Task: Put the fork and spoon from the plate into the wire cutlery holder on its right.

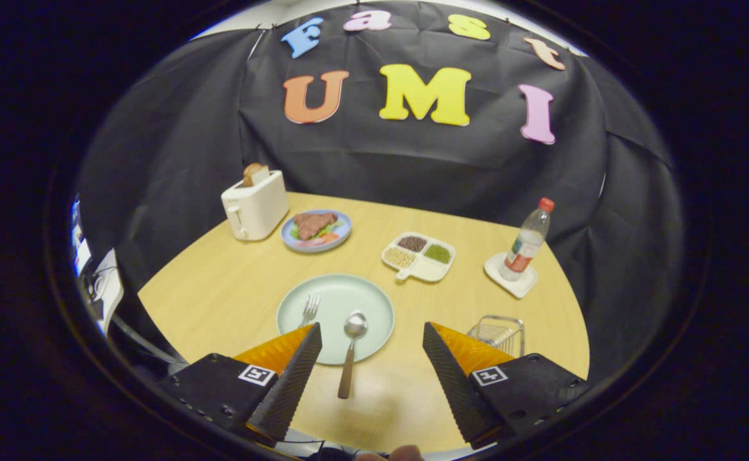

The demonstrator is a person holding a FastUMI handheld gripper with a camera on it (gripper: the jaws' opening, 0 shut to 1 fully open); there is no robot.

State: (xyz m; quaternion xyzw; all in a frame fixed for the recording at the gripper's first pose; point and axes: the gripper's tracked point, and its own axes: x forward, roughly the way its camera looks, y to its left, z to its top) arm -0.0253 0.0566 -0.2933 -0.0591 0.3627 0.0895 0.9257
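Observation:
A pale green plate [362, 301] lies on the wooden table just ahead of my fingers. A fork [309, 310] rests on its left side, its handle hidden behind my left finger [294, 378]. The spoon [351, 349] lies with its bowl on the plate and its brown handle reaching over the near rim between my fingers. The wire cutlery holder [497, 333] stands to the plate's right, partly behind my right finger [451, 378]. My gripper [371, 336] is open, held above the table, with nothing pressed between the fingers.
Beyond the plate stand a white toaster [256, 206] with bread, a blue plate of food [316, 230], a white divided dish [418, 257] of grains and a bottle [526, 241] on a white coaster. The round table's edge curves close on both sides.

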